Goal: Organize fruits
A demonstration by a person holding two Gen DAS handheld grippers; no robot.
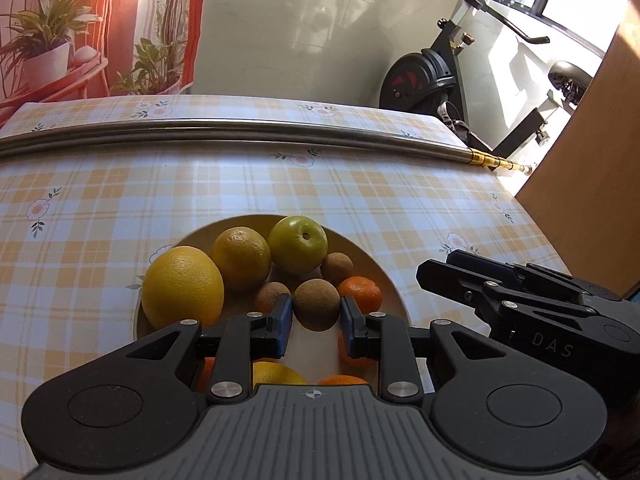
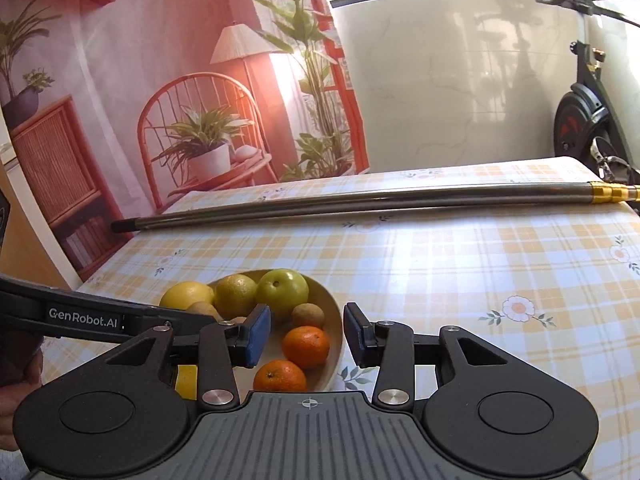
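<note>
A tan bowl (image 1: 384, 276) on the checked tablecloth holds several fruits: a large yellow citrus (image 1: 182, 288), a second yellow citrus (image 1: 240, 258), a green apple (image 1: 298, 244), brown kiwis (image 1: 316, 310) and tangerines (image 1: 360, 292). My left gripper (image 1: 316, 328) is open over the bowl, its blue pads on either side of one kiwi with small gaps showing. My right gripper (image 2: 306, 336) is open and empty, just above the bowl's right rim (image 2: 338, 332), near two tangerines (image 2: 306, 346). The right gripper also shows in the left wrist view (image 1: 500, 292).
A long metal pole (image 1: 240, 132) with a gold end lies across the table behind the bowl. An exercise bike (image 1: 432, 76) stands past the far right corner. A printed backdrop hangs at the back left. A wooden panel (image 1: 592, 152) borders the table's right side.
</note>
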